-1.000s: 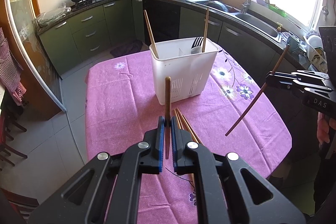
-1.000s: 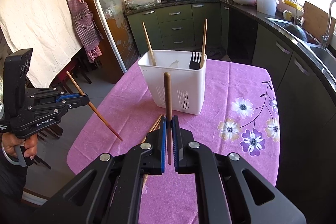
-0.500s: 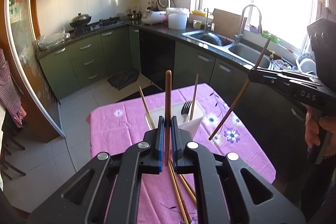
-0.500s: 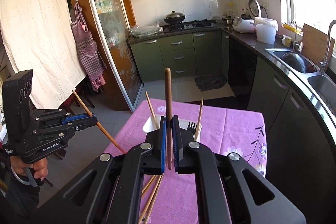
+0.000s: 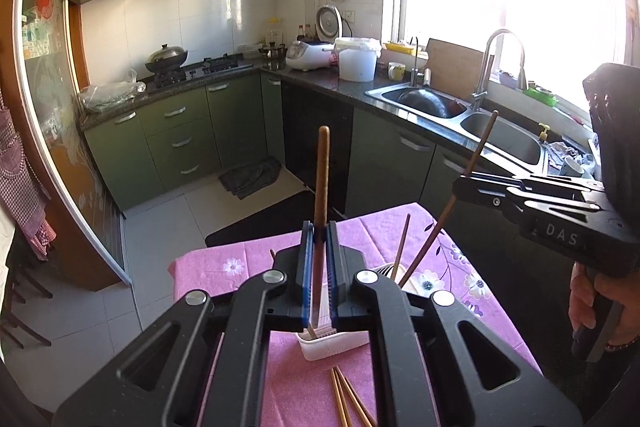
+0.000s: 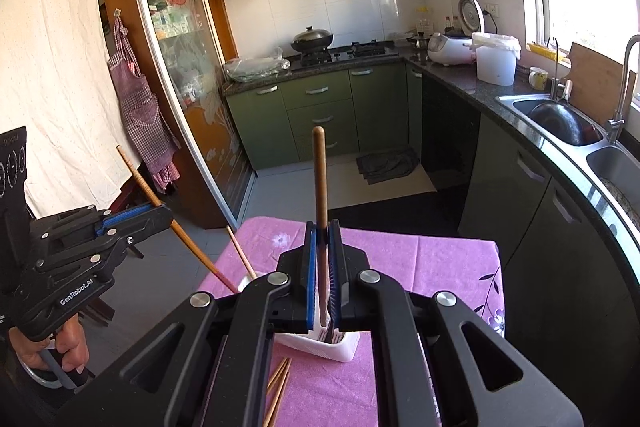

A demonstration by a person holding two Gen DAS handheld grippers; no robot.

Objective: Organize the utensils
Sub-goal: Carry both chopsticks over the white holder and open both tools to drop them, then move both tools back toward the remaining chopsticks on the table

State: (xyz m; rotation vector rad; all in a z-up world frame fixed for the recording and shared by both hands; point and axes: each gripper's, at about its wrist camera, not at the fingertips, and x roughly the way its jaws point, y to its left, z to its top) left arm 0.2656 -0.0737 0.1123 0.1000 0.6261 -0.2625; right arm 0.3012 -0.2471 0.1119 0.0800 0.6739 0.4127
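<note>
Our left claw [image 5: 319, 267] is clamped on a round-tipped brown wooden chopstick [image 5: 322, 179] standing upright between its blue ribbed pads. Our right claw [image 6: 323, 267] pinches a matching stick [image 6: 320, 183] the same way. Below both claws sits the slotted white plastic holder [image 6: 332, 349] on the pink floral-clothed counter [image 6: 440, 259], with more thin chopsticks [image 5: 344, 399] lying loose just nearer us.

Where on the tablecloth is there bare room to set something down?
Bare cloth shows on the far strip of the pink tablecloth behind the white utensil holder, and right of it toward the flower print. It is crowded in front of the holder, where loose chopsticks lie.
</note>
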